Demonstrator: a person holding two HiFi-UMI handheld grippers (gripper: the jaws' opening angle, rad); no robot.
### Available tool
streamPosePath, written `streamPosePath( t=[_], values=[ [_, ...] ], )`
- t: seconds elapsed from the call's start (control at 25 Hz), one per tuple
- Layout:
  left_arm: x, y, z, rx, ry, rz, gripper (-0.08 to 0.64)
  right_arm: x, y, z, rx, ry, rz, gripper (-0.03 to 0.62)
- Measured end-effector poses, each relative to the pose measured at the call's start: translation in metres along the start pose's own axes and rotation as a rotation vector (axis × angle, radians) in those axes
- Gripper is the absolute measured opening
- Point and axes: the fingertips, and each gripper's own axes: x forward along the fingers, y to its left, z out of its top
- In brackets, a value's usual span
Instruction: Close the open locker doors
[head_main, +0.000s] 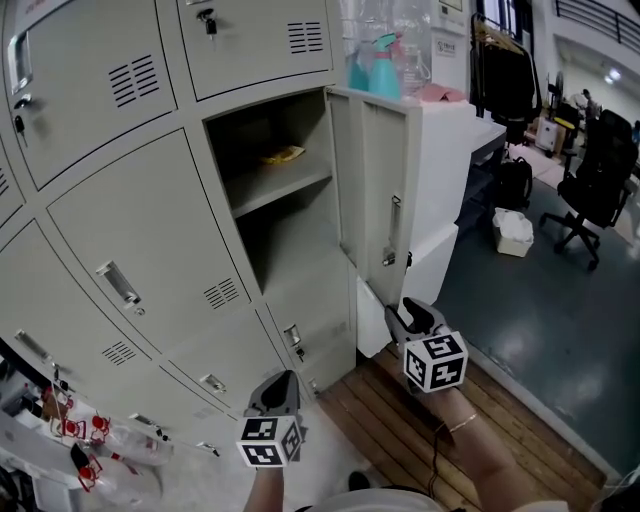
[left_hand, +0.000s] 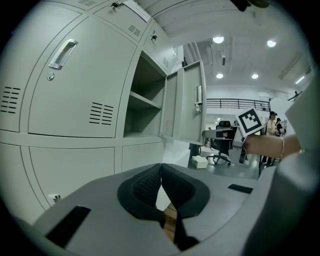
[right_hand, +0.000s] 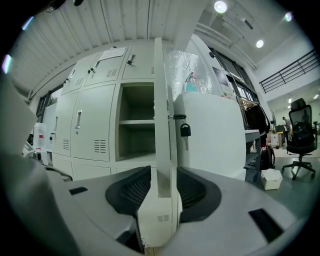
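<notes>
Open door: the one open locker door (head_main: 375, 190) stands swung out at 1 o'clock in the head view, with its shelved compartment (head_main: 270, 190) at its 9 o'clock.
Right gripper (head_main: 405, 318): at 6 o'clock of the door's lower corner, jaws spread wide. The door's free edge stands between them, and the pads do not press on it.
Left gripper (head_main: 284, 382): low at 7 o'clock, jaws together on nothing.
Doing it well: probably push, not pinch. Lay one jaw flat on the outer face near the free edge, sweep towards 9 o'clock and follow until flush (the dark key fob (right_hand: 185, 130) could snag).
Writing: none readable. The sheet (right_hand: 112, 52) on the upper locker is too small.
</notes>
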Motion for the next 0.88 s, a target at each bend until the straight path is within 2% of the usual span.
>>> streamPosePath(
  t=[0.32,0.72,0.88],
  values=[
    [-0.007,0.003,0.001,-0.009,-0.010,0.020,0.021,0.003,0.017,-0.002,-0.060,0.010,0.061,0.124],
    [-0.026,0.029,0.003,-0.030,-0.023,0.109,0.021,0.019,0.070,0.001,-0.163,-0.008,0.154,0.091],
    [-0.034,0.040,0.003,-0.037,-0.029,0.152,0.021,0.032,0.093,0.002,-0.173,-0.014,0.203,0.103]
  ],
)
